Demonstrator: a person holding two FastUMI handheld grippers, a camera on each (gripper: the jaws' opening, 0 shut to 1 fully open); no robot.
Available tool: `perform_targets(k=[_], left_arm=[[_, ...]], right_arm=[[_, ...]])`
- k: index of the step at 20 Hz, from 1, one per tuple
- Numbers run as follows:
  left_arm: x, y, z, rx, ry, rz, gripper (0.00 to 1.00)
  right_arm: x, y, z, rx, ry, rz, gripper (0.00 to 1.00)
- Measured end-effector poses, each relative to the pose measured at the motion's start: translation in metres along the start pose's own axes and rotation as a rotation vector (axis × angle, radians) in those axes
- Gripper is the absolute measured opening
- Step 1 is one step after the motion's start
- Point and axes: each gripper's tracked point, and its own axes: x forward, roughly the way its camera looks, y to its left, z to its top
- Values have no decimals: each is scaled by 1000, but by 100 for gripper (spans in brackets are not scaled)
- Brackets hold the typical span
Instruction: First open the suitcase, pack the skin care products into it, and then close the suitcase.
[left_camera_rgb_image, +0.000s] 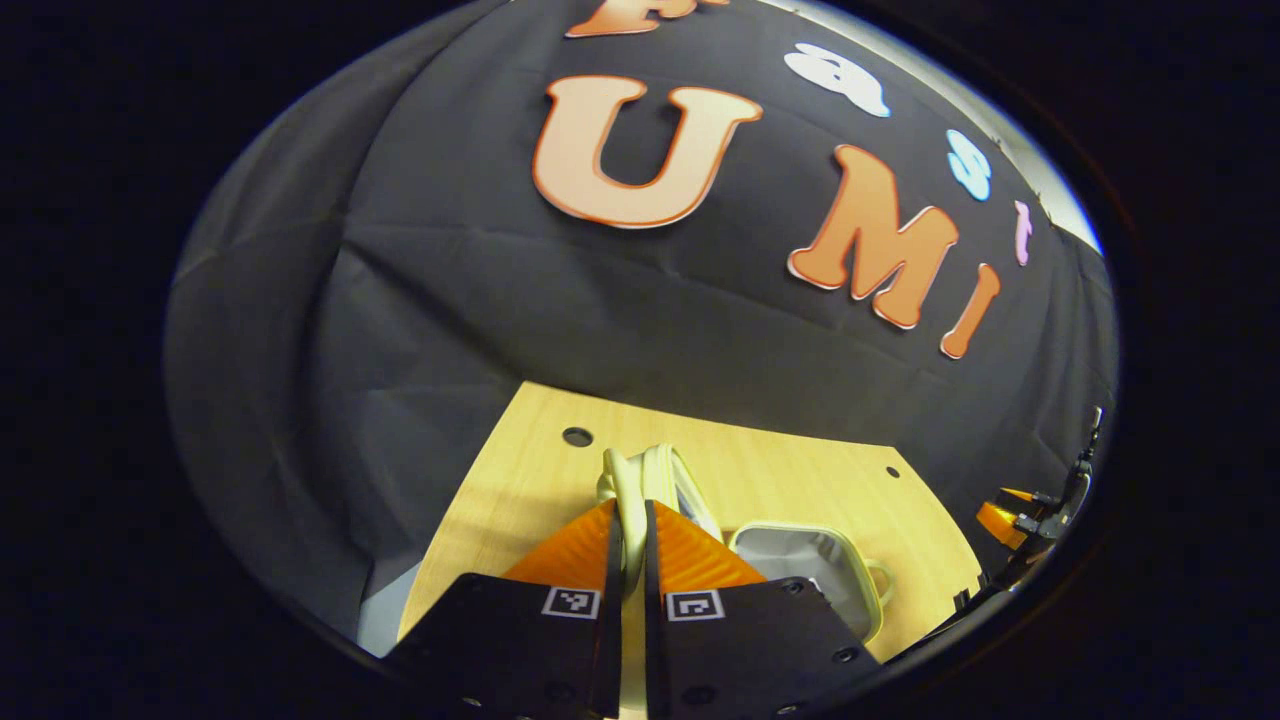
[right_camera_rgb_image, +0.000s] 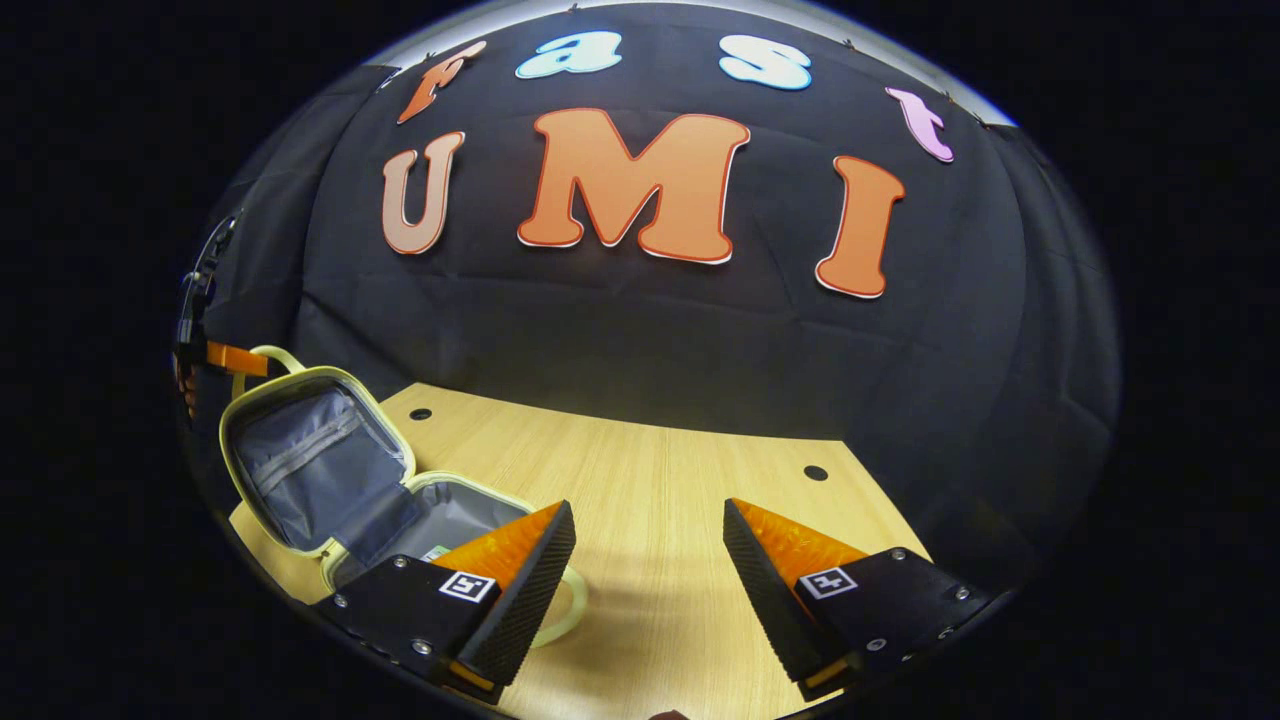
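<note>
While the suitcase (right_camera_rgb_image: 330, 480) lay open on the table (right_camera_rgb_image: 660, 520) at 8 o'clock in the right gripper view, its lid (right_camera_rgb_image: 310, 460) stood tilted up w/ grey lining showing. Left gripper (left_camera_rgb_image: 630, 535) had its jaws nearly closed, pinching the lid's cream rim. Right gripper (right_camera_rgb_image: 648, 545) hung over bare wood, jaws wide apart, holding nothing. Small item inside the base, too hidden to tell.

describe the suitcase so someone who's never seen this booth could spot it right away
Look at the light wooden table in front of the black cloth wall. At its left side in the right gripper view lies a small pale cream suitcase, open, its lid standing up. Its grey fabric lining and looped handle mark it out; the left gripper pinches the lid's rim.
</note>
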Motion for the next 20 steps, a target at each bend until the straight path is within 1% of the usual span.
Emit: perform_targets(k=[3, 6, 8, 11, 14, 19, 20], left_arm=[[-5, -41, 17, 20, -33, -51, 11], [-8, -104, 24, -24, -63, -129, 13], [-7, -146, 23, -43, -81, -200, 13], [-1, -184, 14, -37, -77, -222, 13], [-1, -226, 2, -72, -58, -300, 13], [18, -286, -26, -75, -23, -376, 14], [25, -296, -35, -67, 5, -389, 13]], right_arm=[[2, -7, 4, -14, -22, 7, 95], [5, -18, 15, -4, -50, 10, 96], [7, -27, 17, -5, -64, 14, 96], [11, -40, 13, -15, -59, 18, 96], [13, -50, 9, -8, -59, 27, 96], [14, -70, 4, 9, -69, 18, 96], [16, -72, 3, 13, -69, 17, 96]])
